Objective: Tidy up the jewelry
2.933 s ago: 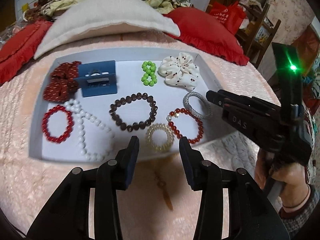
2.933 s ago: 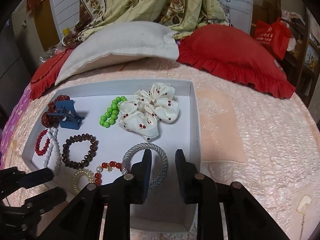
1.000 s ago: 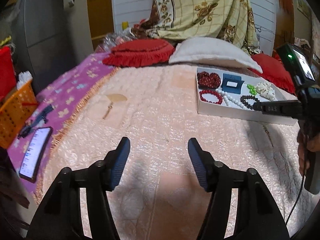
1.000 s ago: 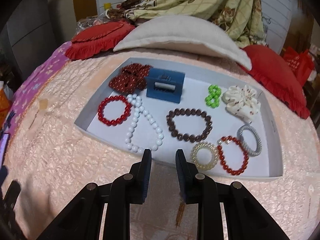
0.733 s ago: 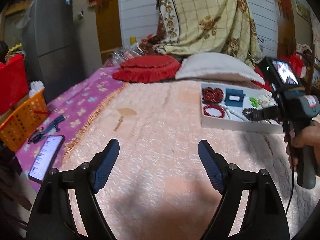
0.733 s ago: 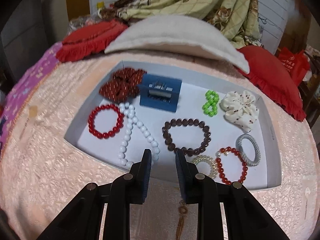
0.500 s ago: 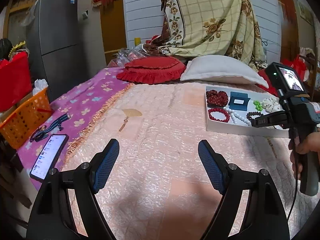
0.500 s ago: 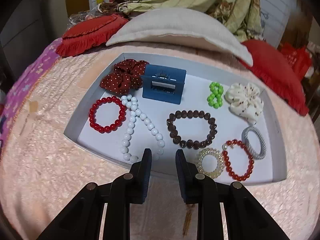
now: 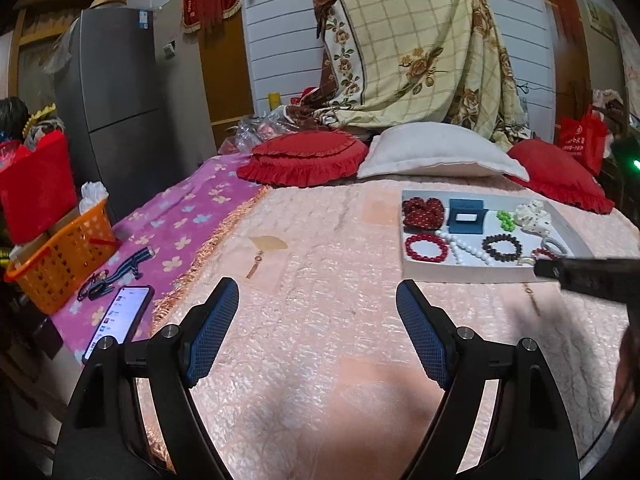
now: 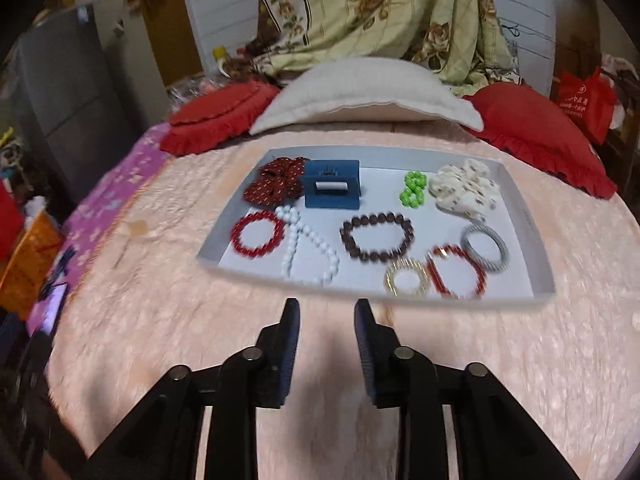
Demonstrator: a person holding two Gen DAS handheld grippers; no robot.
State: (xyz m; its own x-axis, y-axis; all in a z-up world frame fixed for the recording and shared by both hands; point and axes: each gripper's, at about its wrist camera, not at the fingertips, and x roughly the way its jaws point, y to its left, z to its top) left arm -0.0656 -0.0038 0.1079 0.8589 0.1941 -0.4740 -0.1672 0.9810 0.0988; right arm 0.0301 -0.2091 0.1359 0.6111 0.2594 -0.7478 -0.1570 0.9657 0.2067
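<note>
A white tray point(image 10: 538, 240) lies on the pink bedspread and holds jewelry: a red bead bracelet point(image 10: 258, 234), a white pearl strand point(image 10: 308, 250), a brown bead bracelet point(image 10: 378, 238), a gold coil ring point(image 10: 407, 278), a silver bangle point(image 10: 486, 246), green beads point(image 10: 414, 189), a blue box point(image 10: 332, 189) and two scrunchies. My right gripper point(image 10: 326, 312) is open and empty just in front of the tray. My left gripper point(image 9: 318, 312) is wide open and empty, well back from the tray point(image 9: 460, 272). The right gripper's body point(image 9: 592, 274) shows at the right edge.
A white pillow point(image 9: 436, 152) and red cushions point(image 9: 304, 156) lie behind the tray. A phone point(image 9: 120, 320) and an orange basket point(image 9: 60, 256) sit at the left on the purple blanket. A grey fridge point(image 9: 120, 112) stands at back left.
Both grippers have pulled back from the tray. The left one has opened wide and now looks over the whole bed. The right one has opened a little.
</note>
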